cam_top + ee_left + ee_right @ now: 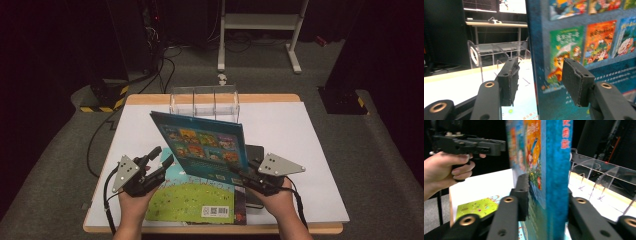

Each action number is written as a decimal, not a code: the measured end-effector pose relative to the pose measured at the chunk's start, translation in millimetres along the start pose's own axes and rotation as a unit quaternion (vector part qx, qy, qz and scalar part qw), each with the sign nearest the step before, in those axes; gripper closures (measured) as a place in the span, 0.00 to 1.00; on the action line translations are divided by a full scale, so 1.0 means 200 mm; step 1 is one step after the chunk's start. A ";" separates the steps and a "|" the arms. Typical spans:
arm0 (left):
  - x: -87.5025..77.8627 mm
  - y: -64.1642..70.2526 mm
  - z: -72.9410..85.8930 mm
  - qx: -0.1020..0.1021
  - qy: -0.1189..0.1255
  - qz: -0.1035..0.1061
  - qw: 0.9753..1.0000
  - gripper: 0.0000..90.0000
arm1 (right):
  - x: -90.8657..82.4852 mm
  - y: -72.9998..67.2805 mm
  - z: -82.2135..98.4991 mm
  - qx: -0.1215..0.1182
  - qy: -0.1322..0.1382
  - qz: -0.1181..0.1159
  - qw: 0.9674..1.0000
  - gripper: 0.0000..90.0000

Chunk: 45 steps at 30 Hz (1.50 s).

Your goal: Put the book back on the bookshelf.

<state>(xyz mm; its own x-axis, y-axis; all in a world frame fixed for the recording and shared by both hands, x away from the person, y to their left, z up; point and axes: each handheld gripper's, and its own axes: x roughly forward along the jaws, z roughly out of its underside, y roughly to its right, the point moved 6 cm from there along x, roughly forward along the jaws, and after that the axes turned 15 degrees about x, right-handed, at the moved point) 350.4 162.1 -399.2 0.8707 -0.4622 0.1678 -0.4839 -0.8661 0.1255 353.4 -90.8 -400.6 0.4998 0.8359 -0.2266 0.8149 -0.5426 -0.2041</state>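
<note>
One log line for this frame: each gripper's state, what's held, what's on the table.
right gripper: shut on blue book, raised tilted | left gripper: open, beside book | green book: flat on table | clear rack: far edge

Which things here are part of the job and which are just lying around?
In the job: blue book, gripped by the right tongs; left tongs, open beside it; clear rack.
Lying about: green book, dark book, white stand.

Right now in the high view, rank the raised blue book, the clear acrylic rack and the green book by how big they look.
1. Blue book, tilted up nearer the camera, so flattered.
2. Green book, partly covered, so unsure.
3. Clear acrylic rack, farthest away.
</note>
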 end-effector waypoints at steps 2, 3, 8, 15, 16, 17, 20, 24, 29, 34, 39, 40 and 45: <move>0.01 0.00 0.01 0.002 -0.009 0.005 1.000 0.52 | 0.00 -0.01 0.01 0.008 -0.003 -0.015 1.000 0.89; 0.01 0.00 0.01 0.002 -0.009 0.005 1.000 0.51 | 0.00 -0.01 0.01 0.008 -0.003 -0.015 1.000 0.89; 0.02 0.00 0.05 -0.010 -0.035 0.010 0.999 0.43 | 0.01 -0.01 0.01 0.009 0.008 -0.005 1.000 0.91; 0.01 0.01 0.06 -0.018 -0.040 0.010 0.999 0.43 | 0.03 -0.01 0.00 0.001 0.029 0.027 0.999 0.92; 0.01 0.01 0.07 -0.014 -0.044 0.009 0.999 0.43 | 0.04 0.02 0.00 0.008 0.036 0.037 0.999 0.92; 0.00 0.02 0.07 -0.013 -0.045 0.009 0.999 0.43 | 0.04 0.03 0.00 0.010 0.039 0.045 0.998 0.92; -0.01 0.02 0.07 -0.015 -0.045 0.009 0.999 0.43 | 0.04 0.05 -0.01 0.015 0.045 0.056 0.997 0.92; -0.03 0.02 0.06 -0.016 -0.047 0.009 0.999 0.42 | 0.06 0.08 -0.02 0.024 0.051 0.062 0.996 0.92; -0.05 0.05 0.02 -0.024 -0.037 0.014 0.999 0.40 | 0.08 0.07 -0.01 0.016 0.050 0.065 0.997 0.91; -0.08 0.16 -0.08 -0.016 -0.014 0.033 0.999 0.39 | 0.09 0.02 0.00 -0.003 0.047 0.067 0.997 0.92; -0.09 0.26 -0.14 -0.002 0.004 0.053 0.999 0.36 | 0.10 -0.02 0.01 -0.014 0.049 0.072 0.996 0.91; -0.09 0.28 -0.14 0.000 0.006 0.056 0.998 0.35 | 0.10 -0.03 0.01 -0.017 0.049 0.073 0.996 0.91; -0.07 0.32 -0.15 0.008 0.010 0.063 0.998 0.35 | 0.11 -0.07 0.03 -0.028 0.047 0.070 0.996 0.90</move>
<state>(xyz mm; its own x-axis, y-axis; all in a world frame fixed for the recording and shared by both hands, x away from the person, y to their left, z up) 304.0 119.2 -363.9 0.8006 -0.5643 0.2014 -0.5885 -0.8038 0.0873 350.7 -65.3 -408.5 0.6330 0.7577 -0.1590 0.7487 -0.6513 -0.1232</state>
